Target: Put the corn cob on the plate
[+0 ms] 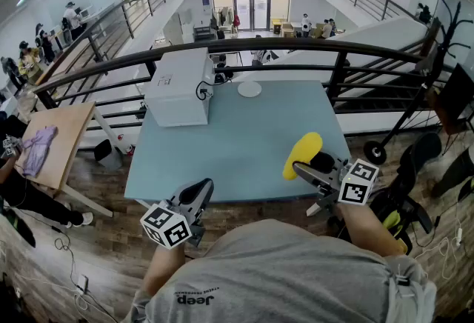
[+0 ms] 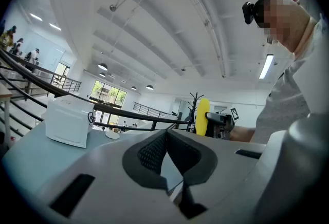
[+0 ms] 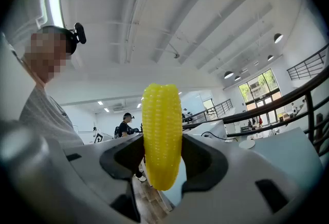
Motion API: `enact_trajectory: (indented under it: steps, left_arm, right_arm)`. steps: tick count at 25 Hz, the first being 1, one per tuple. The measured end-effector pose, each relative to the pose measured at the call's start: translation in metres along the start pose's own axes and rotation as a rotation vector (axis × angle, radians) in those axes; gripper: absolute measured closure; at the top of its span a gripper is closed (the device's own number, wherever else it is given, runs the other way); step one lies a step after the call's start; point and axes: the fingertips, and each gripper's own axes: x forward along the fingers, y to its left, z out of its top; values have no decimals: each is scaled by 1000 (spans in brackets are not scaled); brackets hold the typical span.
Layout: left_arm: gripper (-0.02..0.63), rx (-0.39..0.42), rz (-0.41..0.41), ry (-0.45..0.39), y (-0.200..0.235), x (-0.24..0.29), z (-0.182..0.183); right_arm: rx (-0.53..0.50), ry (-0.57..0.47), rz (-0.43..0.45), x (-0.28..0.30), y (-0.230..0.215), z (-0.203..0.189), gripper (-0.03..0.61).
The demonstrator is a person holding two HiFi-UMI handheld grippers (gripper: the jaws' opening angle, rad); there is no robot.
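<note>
Corn cob gripped, plate far across the table

The right gripper was clamped on the cob, long axis crosswise to its jaws. The plate lay well apart at eleven o'clock from it. The left gripper, jaws together and empty, sat no nearer.

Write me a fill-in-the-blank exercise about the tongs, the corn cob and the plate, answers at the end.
The right tongs grip the corn cob, which is ____ in colour.
The left tongs are shut and hold ____.
The plate lies on the table beside a ____ box.
Missing words: yellow; nothing; white.
</note>
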Motion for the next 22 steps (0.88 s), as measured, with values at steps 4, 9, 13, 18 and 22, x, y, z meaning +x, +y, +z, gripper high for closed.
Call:
enact_trajectory:
  steps: [4, 9, 13, 18, 22]
  left_arm:
    - [595, 5, 4, 4, -10, 14, -2]
    - [595, 6, 1, 9, -19, 31, -5]
    - [595, 17, -12, 13, -27, 45, -3]
    - [594, 27, -18, 22, -36, 60, -1]
    - [595, 33, -29, 33, -48, 77, -3]
  right_arm:
    - [6, -9, -3, -16, -11, 4, 345]
    - [4, -7, -1, -29, -20, 5, 345]
    - [0, -17, 2, -39, -24, 11, 345]
    - [7, -25, -15, -56, -33, 16, 344]
    - [14, -36, -13, -71, -39, 18, 344]
